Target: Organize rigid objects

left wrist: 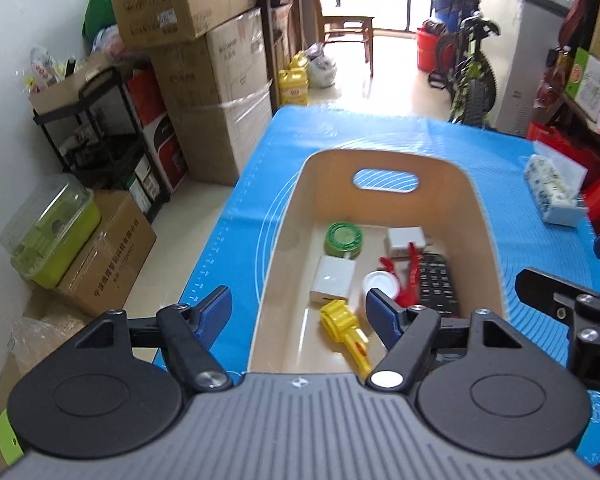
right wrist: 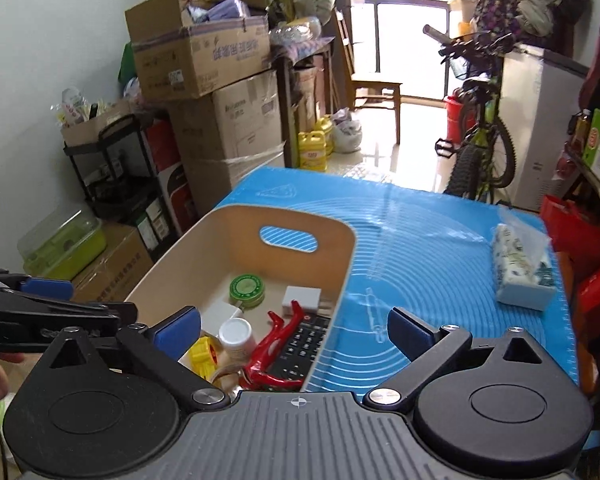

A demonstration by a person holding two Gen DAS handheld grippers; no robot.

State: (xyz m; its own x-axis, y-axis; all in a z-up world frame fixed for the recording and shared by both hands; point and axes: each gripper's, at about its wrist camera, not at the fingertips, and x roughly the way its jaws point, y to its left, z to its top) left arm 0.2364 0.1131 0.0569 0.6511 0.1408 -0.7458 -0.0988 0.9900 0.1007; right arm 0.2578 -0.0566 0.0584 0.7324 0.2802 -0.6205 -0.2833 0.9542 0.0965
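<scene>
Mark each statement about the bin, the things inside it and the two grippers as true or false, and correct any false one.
1. The remote control lies inside the wooden bin. True.
2. The left gripper is clamped on the yellow toy. False: its jaws are open and hold nothing.
3. The tissue pack sits on the blue mat, outside the bin. True.
4. The green tape roll lies on the mat beside the bin. False: it is inside the bin, near the far end.
5. The right gripper is open and empty. True.
</scene>
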